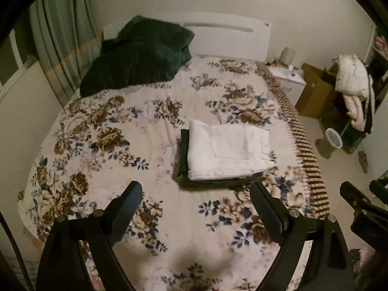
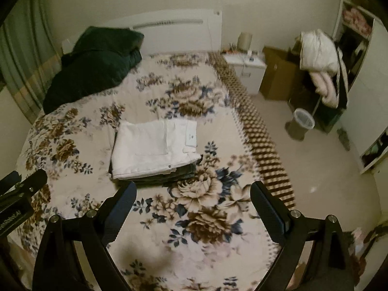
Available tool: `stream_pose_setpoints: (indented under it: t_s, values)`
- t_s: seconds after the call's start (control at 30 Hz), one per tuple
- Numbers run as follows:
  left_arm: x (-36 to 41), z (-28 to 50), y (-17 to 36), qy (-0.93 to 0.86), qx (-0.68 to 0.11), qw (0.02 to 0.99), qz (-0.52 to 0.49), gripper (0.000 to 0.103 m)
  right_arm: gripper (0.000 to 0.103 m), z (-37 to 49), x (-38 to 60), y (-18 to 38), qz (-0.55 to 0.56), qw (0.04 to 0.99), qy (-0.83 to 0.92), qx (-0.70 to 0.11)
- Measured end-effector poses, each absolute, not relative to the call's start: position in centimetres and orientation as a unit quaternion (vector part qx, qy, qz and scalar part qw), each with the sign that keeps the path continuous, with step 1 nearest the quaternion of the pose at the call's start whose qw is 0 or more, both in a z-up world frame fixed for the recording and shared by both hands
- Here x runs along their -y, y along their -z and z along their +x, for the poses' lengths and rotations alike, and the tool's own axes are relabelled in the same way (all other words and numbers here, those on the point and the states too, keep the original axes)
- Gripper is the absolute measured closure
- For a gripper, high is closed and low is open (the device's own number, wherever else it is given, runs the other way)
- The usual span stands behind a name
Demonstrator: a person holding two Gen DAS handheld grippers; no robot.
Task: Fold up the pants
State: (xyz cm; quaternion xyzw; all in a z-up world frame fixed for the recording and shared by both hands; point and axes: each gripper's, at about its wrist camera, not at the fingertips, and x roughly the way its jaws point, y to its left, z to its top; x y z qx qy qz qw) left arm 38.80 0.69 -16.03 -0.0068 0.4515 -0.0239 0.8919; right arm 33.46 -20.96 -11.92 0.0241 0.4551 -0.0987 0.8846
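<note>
Folded white pants (image 1: 228, 151) lie on top of a stack of dark folded clothes (image 1: 183, 155) on the floral bedspread (image 1: 109, 131). They also show in the right wrist view (image 2: 152, 149). My left gripper (image 1: 196, 189) is open and empty, held above the bed short of the stack. My right gripper (image 2: 194, 189) is open and empty, also above the bed near the stack's front edge. The right gripper's fingers (image 1: 351, 194) show at the right edge of the left wrist view. The left gripper's fingers (image 2: 31, 181) show at the left edge of the right wrist view.
A dark green blanket (image 1: 138, 55) is heaped at the head of the bed. Right of the bed are a white nightstand (image 1: 288, 77), a cardboard box (image 1: 312, 89), a rack with pale clothes (image 1: 351, 80) and a small bin (image 1: 333, 139) on the floor.
</note>
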Motion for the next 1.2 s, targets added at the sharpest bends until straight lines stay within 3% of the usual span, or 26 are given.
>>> stream_pose_setpoints:
  t_s: [0.33, 0.67, 1.0, 1.07, 1.2]
  values:
    - [-1.8, 28.4, 7.0, 0.012, -0.402, 0.916, -0.005, 0.012, 0.006, 20.7, 19.5, -0.3, 0.017, 0.910, 0.085, -0.406]
    - [-2.1, 21.7, 2.2, 0.033, -0.375, 0.927, -0.004, 0.012, 0.006, 10.7, 17.4, -8.6, 0.012, 0.930, 0.064, -0.361]
    - [-2.4, 19.5, 0.7, 0.031, -0.339, 0.940, -0.002, 0.012, 0.006, 7.6, 15.8, -11.6, 0.001, 0.938, 0.047, -0.344]
    - [-2.5, 19.7, 0.7, 0.034, -0.336, 0.941, -0.009, 0.000, 0.003, 8.0, 15.9, -11.4, 0.002, 0.939, 0.047, -0.340]
    - [-2.6, 20.5, 0.9, 0.032, -0.322, 0.946, -0.015, 0.000, 0.003, 10.2, 16.3, -10.2, 0.000, 0.938, 0.061, -0.340]
